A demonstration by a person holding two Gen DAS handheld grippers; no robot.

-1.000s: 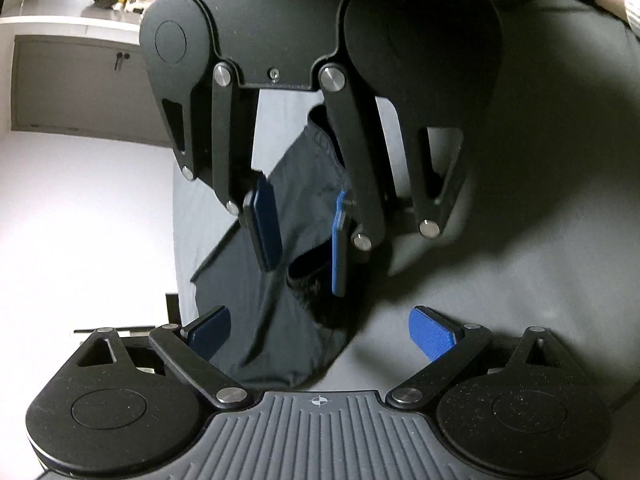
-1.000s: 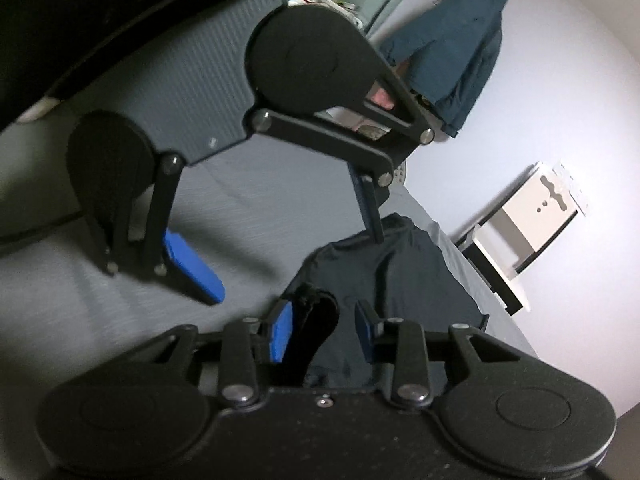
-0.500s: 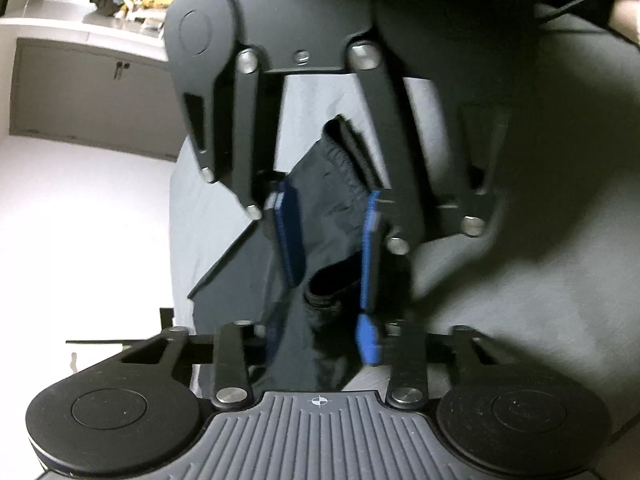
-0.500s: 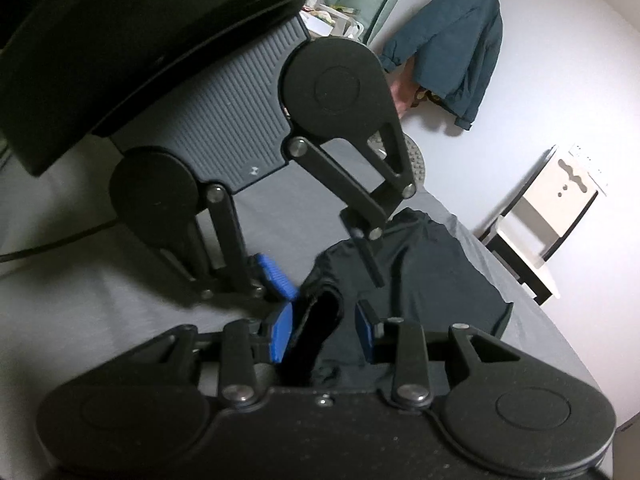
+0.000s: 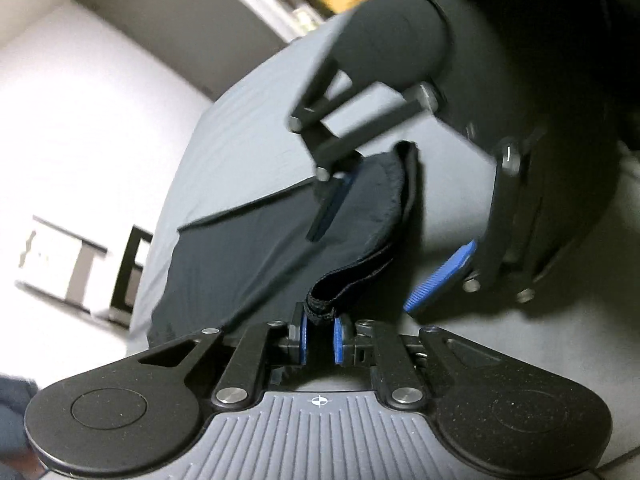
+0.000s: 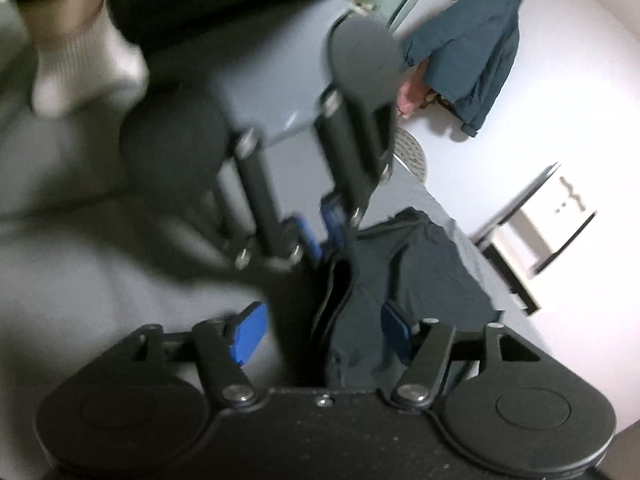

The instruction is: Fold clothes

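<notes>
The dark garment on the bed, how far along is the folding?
Early. Nothing looks folded: the dark garment lies mostly flat on the grey bed. In hand: the left gripper is closing on its waistband, while the right gripper is opening, pads off the cloth. The folding itself remains.

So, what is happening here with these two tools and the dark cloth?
A person is folding a dark garment on a grey bed, one hand-held gripper in each hand. The left hand-held gripper is closing on the garment's waistband edge, which sits between its blue pads. The right hand-held gripper is opening, its pads standing clear on either side of the cloth.
</notes>
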